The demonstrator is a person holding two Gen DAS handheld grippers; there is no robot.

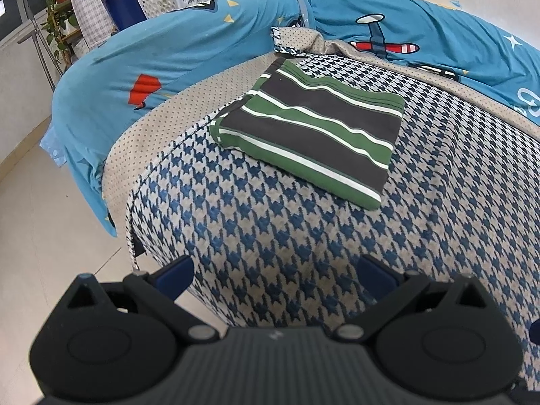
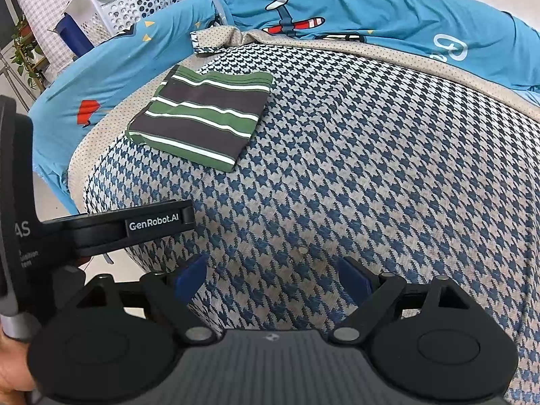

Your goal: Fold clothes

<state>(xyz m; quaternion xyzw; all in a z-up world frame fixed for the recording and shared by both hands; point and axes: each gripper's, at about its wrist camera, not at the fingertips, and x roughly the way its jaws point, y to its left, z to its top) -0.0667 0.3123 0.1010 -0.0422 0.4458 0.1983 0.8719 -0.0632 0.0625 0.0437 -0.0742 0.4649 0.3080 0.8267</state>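
Grippers both wide open, holding nothing: left gripper (image 1: 275,278) and right gripper (image 2: 273,278) hovering over the houndstooth blanket (image 1: 303,236), clear of it. Folded striped shirt (image 1: 310,125) flat on the blanket, well apart, at twelve o'clock from left, eleven o'clock from right. Blue sheet (image 1: 202,33) beyond.

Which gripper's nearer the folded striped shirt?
Left, I'd judge. The left gripper hangs open just short of the striped shirt; the right gripper, open too, sits farther back and to its right.
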